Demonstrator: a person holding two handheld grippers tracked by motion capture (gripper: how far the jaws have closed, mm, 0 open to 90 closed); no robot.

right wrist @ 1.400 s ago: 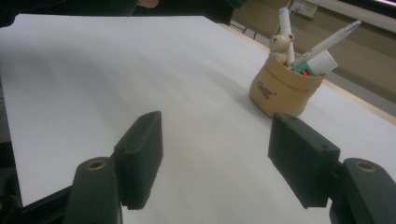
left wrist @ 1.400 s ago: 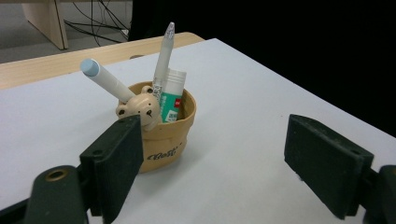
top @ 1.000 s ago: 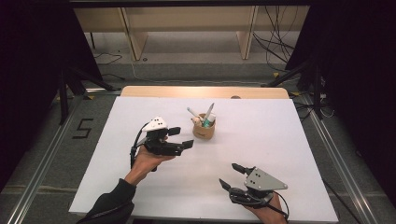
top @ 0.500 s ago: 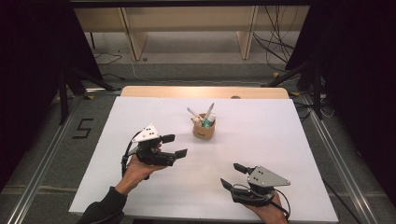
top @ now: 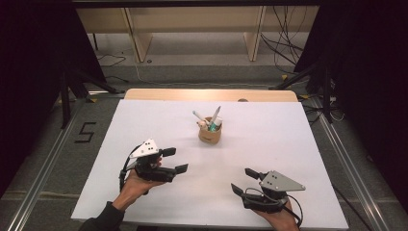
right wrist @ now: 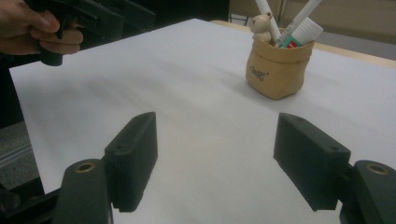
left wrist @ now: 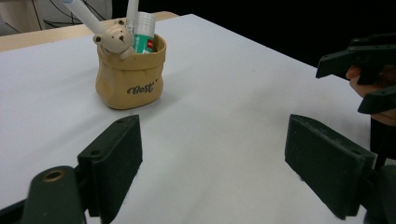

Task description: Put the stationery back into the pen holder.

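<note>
A tan pouch point(top: 210, 134) stands upright at the middle of the white table point(top: 269, 144), holding white pens point(top: 215, 115), a green-labelled tube and a small bear figure. My left gripper point(top: 179, 160) hovers near the front left, jaws open and empty, pointing right toward the pouch point(left wrist: 130, 84). My right gripper point(top: 240, 179) sits low at the front right, pointing left. Its jaws have just been opening, and there is only bare table between them. The pouch point(right wrist: 275, 70) stands well beyond its fingertips.
A wooden strip point(top: 211, 94) runs along the table's far edge, with shelving and cables on the floor behind. Dark stand legs point(top: 72, 82) flank both sides. A "5" mark point(top: 85, 132) lies on the floor at left. Metal rails border the table.
My left gripper has drawn back from the pouch toward the near edge and slightly left. The right gripper has stayed in place.
</note>
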